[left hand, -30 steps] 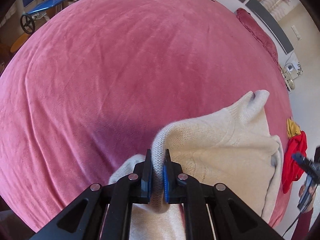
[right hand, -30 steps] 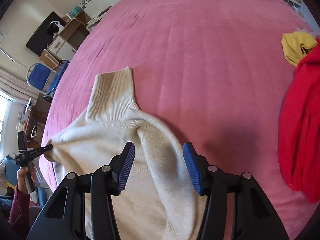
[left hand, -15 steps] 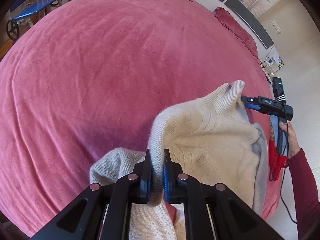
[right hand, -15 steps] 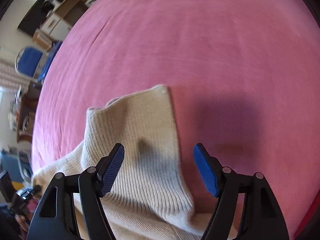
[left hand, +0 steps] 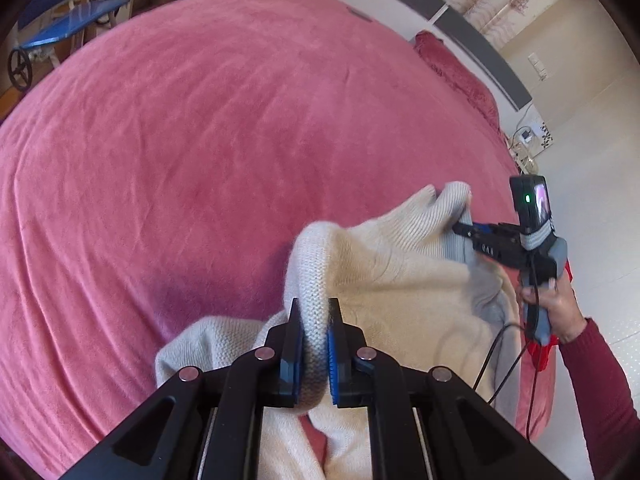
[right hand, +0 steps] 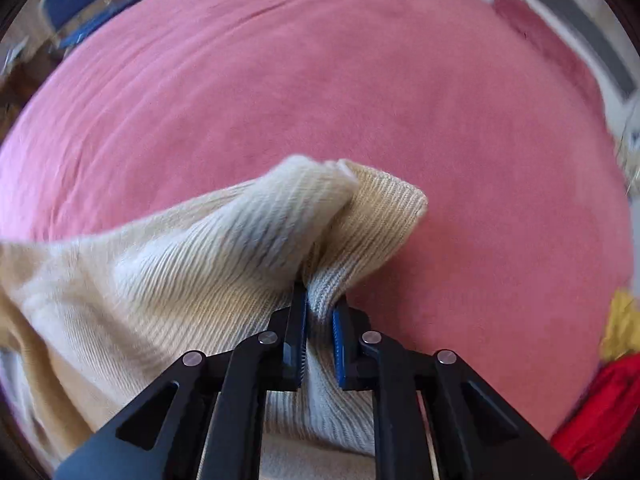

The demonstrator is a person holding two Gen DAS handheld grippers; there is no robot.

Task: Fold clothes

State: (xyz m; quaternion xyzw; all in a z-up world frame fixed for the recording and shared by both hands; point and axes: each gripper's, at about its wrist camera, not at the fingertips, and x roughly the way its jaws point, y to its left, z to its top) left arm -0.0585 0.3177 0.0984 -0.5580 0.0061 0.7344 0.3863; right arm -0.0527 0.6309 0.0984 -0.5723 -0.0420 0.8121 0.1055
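Observation:
A cream knit sweater (left hand: 400, 272) lies bunched on the pink bed (left hand: 200, 140). My left gripper (left hand: 314, 320) is shut on a raised fold of the sweater's edge. My right gripper (right hand: 320, 312) is shut on the sweater's ribbed collar (right hand: 360, 216), which is lifted off the bed. In the left wrist view the right gripper (left hand: 466, 230) shows at the right, pinching the collar, held by a hand in a dark red sleeve.
A red garment (right hand: 592, 412) and a yellow one (right hand: 620, 324) lie at the bed's right edge. A pink pillow (left hand: 460, 76) sits at the head of the bed. A blue wheeled table (left hand: 60, 28) stands beyond the far left side.
My right gripper, open over the collar half a second ago, has shut on it and lifted it. My left gripper has kept its hold and risen a little.

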